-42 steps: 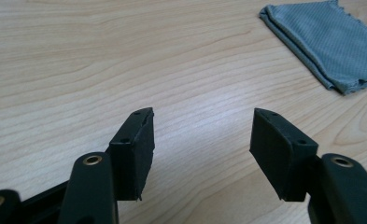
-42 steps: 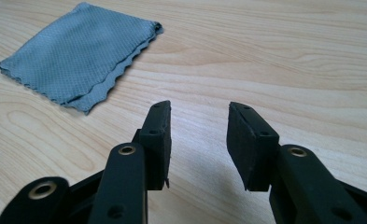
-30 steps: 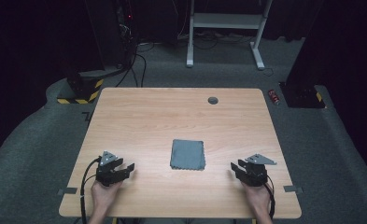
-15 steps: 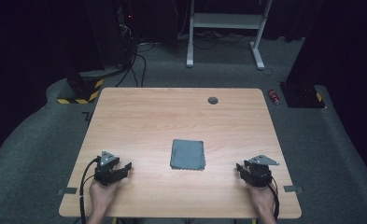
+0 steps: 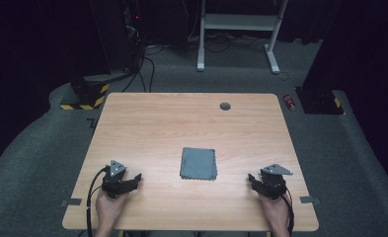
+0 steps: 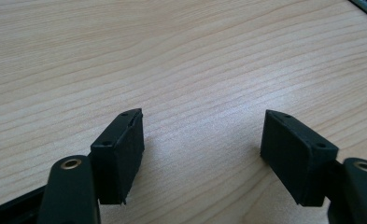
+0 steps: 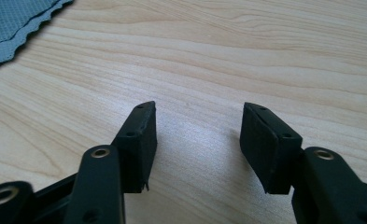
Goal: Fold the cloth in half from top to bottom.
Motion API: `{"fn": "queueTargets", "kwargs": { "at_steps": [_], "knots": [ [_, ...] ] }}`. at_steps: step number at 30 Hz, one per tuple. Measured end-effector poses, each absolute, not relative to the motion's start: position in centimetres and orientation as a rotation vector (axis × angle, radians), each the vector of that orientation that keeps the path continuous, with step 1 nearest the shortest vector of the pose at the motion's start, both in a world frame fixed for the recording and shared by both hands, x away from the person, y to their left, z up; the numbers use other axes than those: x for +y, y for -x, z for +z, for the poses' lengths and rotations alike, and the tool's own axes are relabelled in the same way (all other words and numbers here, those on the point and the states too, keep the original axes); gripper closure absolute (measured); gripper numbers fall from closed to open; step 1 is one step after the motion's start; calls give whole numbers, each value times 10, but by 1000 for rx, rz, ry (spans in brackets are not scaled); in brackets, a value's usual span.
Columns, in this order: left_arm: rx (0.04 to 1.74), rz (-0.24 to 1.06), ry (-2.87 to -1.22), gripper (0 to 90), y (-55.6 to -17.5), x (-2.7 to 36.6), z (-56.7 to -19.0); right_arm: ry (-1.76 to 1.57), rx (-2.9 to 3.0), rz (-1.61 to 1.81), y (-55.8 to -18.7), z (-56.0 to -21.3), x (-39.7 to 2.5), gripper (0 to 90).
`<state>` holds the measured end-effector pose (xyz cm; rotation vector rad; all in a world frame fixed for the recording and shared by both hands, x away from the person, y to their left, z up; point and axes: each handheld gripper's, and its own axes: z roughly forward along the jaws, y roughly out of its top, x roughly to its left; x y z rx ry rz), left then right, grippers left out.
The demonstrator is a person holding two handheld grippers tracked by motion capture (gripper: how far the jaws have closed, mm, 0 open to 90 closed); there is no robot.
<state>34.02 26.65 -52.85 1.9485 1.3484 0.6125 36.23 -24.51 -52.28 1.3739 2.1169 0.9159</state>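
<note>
Two grippers sit low over the table (image 5: 181, 123), near its front edge. Left gripper (image 5: 132, 181): fingers (image 6: 120, 149) apart, nothing between them, bare wood beneath. Right gripper (image 5: 254, 180): fingers (image 7: 137, 140) likewise apart and empty. Grey cloth (image 5: 199, 163) lies flat between the two, well apart from each; its wavy edge shows at upper left in the right gripper view.

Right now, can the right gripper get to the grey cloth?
Probably yes. The right gripper is open near the table's front edge, and only bare wood lies between it and the cloth to its left, with nothing on top.
</note>
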Motion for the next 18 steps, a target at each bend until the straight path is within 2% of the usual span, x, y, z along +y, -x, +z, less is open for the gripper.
{"fn": "queueTargets", "kwargs": {
  "at_steps": [8,18],
  "knots": [
    [1343,613,-1953,291,-340,266,-529,-1380,2118,909,-362,-523,-245,374],
    [1343,613,-1954,287,-341,266,-529,-1379,2124,910,-362,-523,-244,359]
  ]
}}
